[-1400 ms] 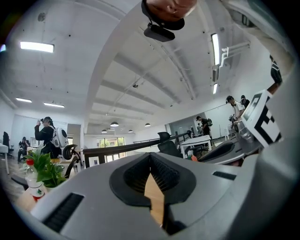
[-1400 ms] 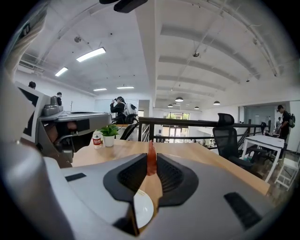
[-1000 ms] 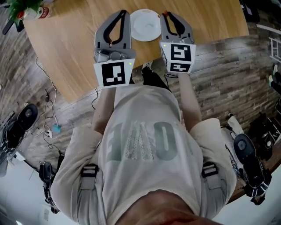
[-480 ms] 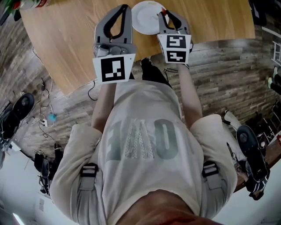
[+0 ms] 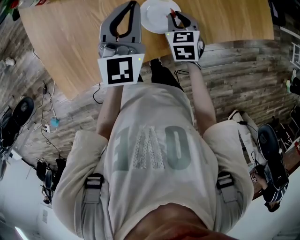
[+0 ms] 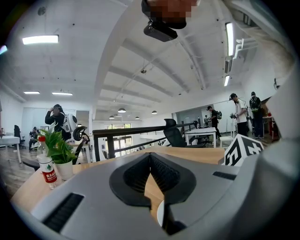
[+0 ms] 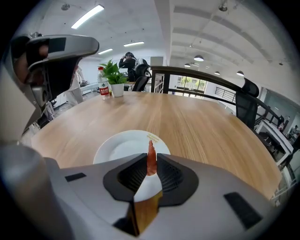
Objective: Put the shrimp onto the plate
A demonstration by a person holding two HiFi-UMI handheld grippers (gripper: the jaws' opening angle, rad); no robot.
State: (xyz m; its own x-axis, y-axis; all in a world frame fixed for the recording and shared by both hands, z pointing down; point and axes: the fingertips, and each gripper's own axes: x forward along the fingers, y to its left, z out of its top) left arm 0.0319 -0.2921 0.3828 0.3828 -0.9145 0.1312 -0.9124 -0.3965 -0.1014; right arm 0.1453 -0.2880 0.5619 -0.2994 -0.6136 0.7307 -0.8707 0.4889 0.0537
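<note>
A small red shrimp (image 7: 151,158) stands upright between the tips of my right gripper (image 7: 151,165), which is shut on it. Just beyond the tips lies the white plate (image 7: 117,146) on the wooden table; the shrimp hangs over its near rim. In the head view the right gripper (image 5: 174,15) reaches the right edge of the plate (image 5: 154,14). My left gripper (image 5: 131,4) is held left of the plate above the table. Its tips meet in the left gripper view (image 6: 150,157) with nothing between them.
The wooden table (image 5: 70,42) ends close to the person's body. A potted plant (image 7: 114,75) and a water bottle (image 7: 104,87) stand at its far corner. Cables and wheeled chair bases (image 5: 18,124) lie on the plank floor on both sides.
Both grippers have moved forward over the table. The right gripper, still holding the shrimp, has shifted left up to the plate's right edge.
</note>
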